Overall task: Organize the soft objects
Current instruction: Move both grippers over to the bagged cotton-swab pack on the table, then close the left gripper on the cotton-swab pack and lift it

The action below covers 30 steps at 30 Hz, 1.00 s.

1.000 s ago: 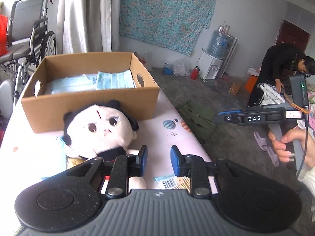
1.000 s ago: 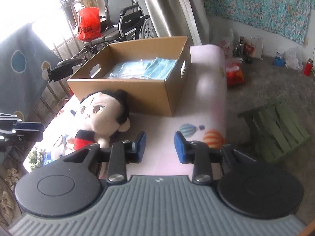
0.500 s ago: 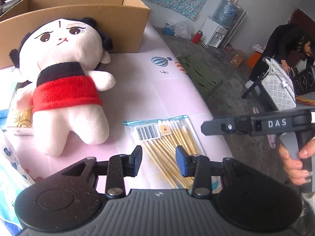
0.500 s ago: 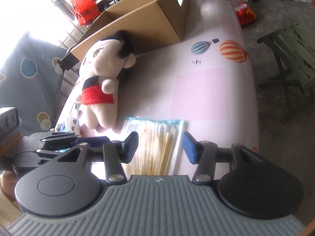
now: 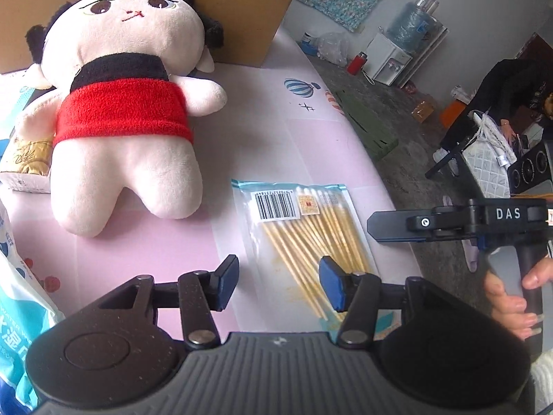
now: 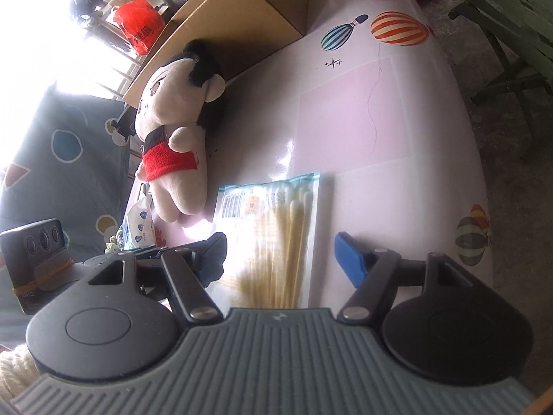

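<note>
A clear packet of cotton swabs [image 5: 304,228] [image 6: 273,238] lies flat on the pink table. My left gripper [image 5: 279,282] hovers over the packet's near end, its jaws opening, the pads apart from it. My right gripper [image 6: 283,254] hangs above the same packet from the other side, jaws opening too, nothing pressed between them. A plush doll [image 5: 124,103] [image 6: 176,138] in a red shirt lies on its back left of the packet, head against a cardboard box [image 5: 214,10] [image 6: 242,24].
A blue wet-wipes pack [image 5: 13,307] and a gold-printed packet [image 5: 24,159] sit at the table's left. The table edge [image 5: 366,152] curves close on the right; beyond it are a green folding stool [image 6: 511,31] and a seated person [image 5: 508,93].
Both grippers came down from facing the box to hovering low over the swab packet, and both pairs of jaws have spread wider. The doll and packet have not moved.
</note>
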### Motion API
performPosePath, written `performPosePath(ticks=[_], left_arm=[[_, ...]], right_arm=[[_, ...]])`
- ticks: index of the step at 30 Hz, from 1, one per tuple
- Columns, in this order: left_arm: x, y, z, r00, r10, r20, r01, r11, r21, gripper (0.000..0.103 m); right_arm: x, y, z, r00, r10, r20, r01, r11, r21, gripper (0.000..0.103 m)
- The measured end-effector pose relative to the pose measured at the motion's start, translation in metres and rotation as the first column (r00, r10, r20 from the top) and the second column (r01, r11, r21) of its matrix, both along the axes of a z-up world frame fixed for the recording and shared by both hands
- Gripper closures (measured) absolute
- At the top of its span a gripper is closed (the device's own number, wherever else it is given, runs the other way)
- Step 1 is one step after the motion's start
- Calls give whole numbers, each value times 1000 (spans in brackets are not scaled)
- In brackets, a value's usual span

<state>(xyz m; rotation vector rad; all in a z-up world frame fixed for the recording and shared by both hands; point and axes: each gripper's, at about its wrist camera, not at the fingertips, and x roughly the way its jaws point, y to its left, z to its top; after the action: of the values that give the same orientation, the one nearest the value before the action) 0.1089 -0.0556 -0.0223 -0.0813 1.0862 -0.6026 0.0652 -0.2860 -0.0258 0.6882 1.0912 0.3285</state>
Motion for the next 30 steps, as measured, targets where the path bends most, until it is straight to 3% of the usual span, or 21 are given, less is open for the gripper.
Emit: performPosePath(ticks=[19,23,30], left_arm=[[14,-1,-7,1000,-30,-8,28,991,-134,50],[16,4,-8,999,-28,-15,25,988,-152,51],[12,4,-7,999,-43,0,42,987,-153,53]], right_arm=[[8,-6,-10,999,-41,33,37,995,91,31],[6,-5,-11,996,-81,39,78,993,87,38],[7,-3,-17,996,-77,55,71,992,100,62]])
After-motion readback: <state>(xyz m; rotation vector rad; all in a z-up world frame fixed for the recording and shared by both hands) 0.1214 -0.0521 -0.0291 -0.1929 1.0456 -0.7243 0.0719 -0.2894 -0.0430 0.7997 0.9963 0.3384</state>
